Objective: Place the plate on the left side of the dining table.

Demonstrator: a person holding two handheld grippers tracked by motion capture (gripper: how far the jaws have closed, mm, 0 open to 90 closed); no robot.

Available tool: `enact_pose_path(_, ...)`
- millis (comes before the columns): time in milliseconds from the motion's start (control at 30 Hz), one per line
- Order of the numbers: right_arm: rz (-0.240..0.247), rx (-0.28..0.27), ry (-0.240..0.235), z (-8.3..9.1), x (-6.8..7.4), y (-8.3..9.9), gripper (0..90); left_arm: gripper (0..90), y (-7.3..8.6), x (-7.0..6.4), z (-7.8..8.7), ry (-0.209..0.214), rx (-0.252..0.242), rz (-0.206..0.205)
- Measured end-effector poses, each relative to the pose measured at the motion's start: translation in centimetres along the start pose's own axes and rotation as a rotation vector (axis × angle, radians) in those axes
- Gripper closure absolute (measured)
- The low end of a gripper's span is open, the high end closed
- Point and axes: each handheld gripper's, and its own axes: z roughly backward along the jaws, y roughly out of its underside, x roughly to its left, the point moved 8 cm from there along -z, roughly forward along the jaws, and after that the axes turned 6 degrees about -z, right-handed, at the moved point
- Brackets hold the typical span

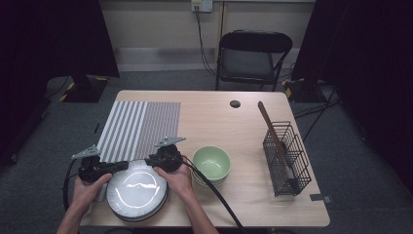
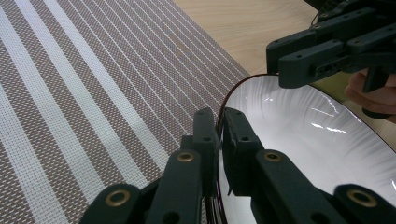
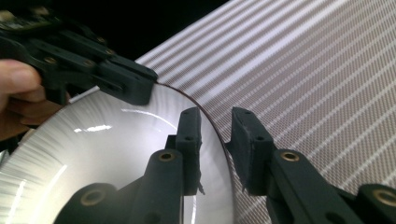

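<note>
Wire basket [image 1: 287, 161] at right of table [image 1: 243, 122], upright, holding a long brown wooden-handled utensil [image 1: 272, 131] that leans toward the far left and projects above the rim. Green bowl [image 1: 211, 163] at centre front, apparently stacked on another bowl, nothing visible inside. White plate [image 1: 137, 187] at near left of table, on top of a stack of plates, just left of the bowl, far edge meeting the striped placemat [image 1: 139, 127]; surface bare apart from light reflections. Left gripper [image 2: 219, 122] at the plate's far-left rim, jaws closed on that rim with the edge pinched between them. Right gripper [image 3: 215, 122] at the plate's far-right rim, jaws parted and straddling the rim, one jaw over the plate face, the other outside over the placemat; gap visible on both sides, not clamped.
</note>
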Motion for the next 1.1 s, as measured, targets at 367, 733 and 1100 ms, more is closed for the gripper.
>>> enact_pose_path(367, -0.015, 0.005, -0.015, -0.6, -0.4, 0.6, 83.3, 83.6, -0.5, 0.3, 0.1, -0.016, -0.011, -0.002)
enact_pose_path(733, 0.014, -0.011, -0.013, -1.2, -0.6, -1.0, 82.6, 83.7, -1.4, 1.1, 0.6, -0.027, -0.027, 0.004)
enact_pose_path(1100, -0.002, -0.05, -0.05, -1.2, 0.3, -2.8, 86.5, 83.7, -2.1, 0.9, 0.2, -0.033, -0.009, -0.033)
